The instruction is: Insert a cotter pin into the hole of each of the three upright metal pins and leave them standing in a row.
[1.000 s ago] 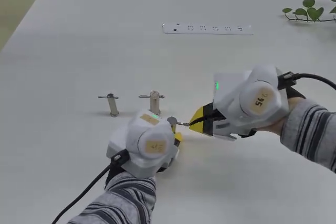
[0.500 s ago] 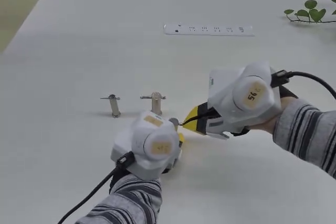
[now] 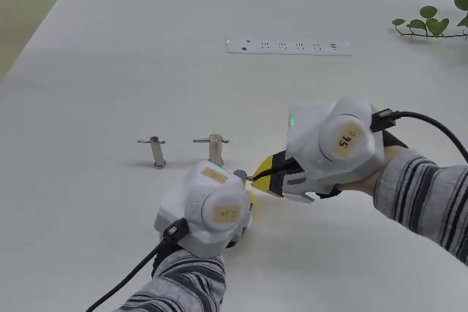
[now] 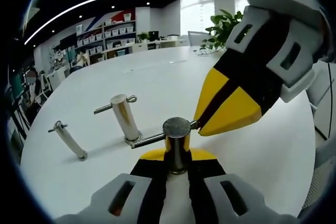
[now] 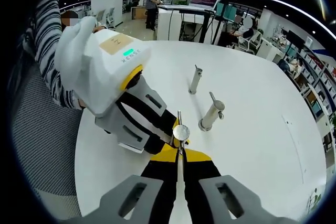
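The round sticker on the right claw carried two tilted digits, perhaps "56", not surely readable; the left claw bore a tan label and small grey lettering too fine to read. The left claw was pressed together on the held pin, which stood upright on the white tabletop between its yellow tips. The right claw came in from the left claw's right side, pinching the cotter pin at its tip; that wire ran across the held pin just under its head, apparently through the hole, and stuck out on the far side. Just beyond the left claw stood the middle pin, and further to its left the far pin, each upright with a cotter crossing its top. Well past both claws lay a power strip, and a plant sat off beyond the right claw. Striped sleeves and black cables trailed behind the claws.
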Demonstrator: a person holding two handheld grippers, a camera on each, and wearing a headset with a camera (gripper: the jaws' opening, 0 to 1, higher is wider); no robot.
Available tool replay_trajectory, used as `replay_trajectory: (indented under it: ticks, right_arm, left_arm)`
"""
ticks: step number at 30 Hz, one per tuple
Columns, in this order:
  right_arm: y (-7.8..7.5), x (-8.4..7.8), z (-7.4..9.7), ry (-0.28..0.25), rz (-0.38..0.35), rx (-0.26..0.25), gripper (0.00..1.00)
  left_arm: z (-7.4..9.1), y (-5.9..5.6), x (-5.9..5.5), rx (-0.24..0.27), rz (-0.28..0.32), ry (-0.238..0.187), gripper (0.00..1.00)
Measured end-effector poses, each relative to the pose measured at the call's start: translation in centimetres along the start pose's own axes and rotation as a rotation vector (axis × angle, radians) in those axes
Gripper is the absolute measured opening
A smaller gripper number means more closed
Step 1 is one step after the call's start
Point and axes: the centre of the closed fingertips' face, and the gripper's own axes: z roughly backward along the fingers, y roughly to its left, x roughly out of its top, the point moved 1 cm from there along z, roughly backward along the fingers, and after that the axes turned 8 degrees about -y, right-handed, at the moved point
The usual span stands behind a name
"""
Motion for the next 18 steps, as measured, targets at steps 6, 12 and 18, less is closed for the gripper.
replay_trajectory:
  ticks: [6,12,18]
  right_arm:
    - [-0.3,0.2,0.3,-0.008,-0.006,-0.013,0.01]
    - [-0.4,1.7,0.1,-0.067,-0.114,-0.008,0.09]
    - [0.0,1.6,-1.1,-0.055,-0.125,0.01,0.14]
  left_arm:
    - [0.1,-0.6,0.1,-0.039,0.009,0.002,0.26]
    - [0.9,-1.0,0.0,-0.066,-0.003,0.004,0.37]
    - [1.6,-1.0,0.7,-0.089,0.018,-0.018,0.46]
